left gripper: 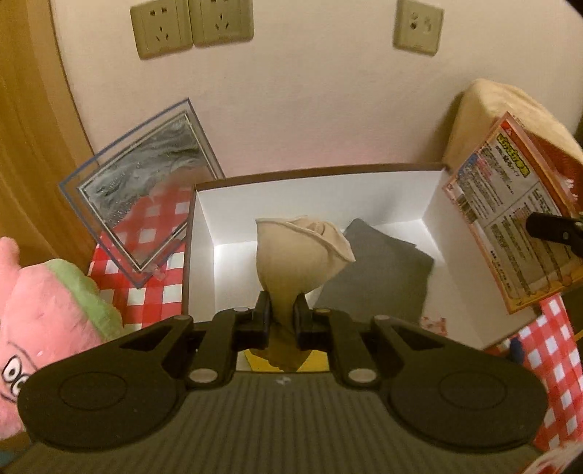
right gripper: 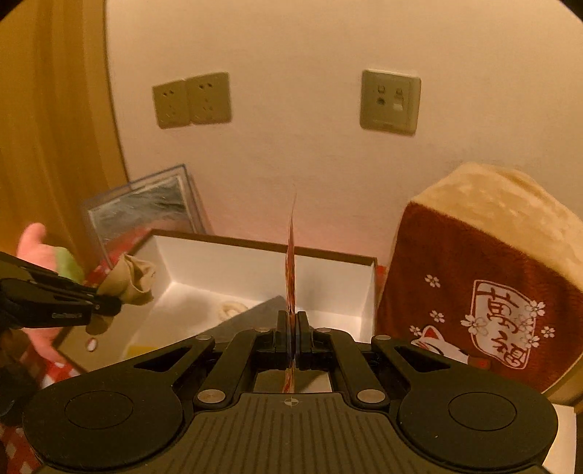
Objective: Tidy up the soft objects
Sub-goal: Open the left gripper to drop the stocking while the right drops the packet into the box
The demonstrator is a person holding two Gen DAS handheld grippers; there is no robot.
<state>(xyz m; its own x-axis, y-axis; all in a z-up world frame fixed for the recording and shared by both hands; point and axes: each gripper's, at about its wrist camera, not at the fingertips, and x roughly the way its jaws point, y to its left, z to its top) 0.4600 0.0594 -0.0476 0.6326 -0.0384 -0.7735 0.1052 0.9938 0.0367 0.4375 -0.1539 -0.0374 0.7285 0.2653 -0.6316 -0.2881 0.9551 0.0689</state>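
Sock over box, both grippers loaded.
Your left gripper (left gripper: 281, 310) clenched the beige sock (left gripper: 302, 248); right gripper (right gripper: 291, 324) pinched the card (right gripper: 290, 262). Early release risked missing the white box (left gripper: 313, 197).

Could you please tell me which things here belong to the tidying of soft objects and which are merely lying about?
Part of the job:
- beige sock, held in the left claw
- white box
- grey cloth inside the box
- printed packet, pinched in the right claw
- pink plush

Lying about:
- clear frame
- wall sockets
- checked tablecloth
- brown cat-print cushion
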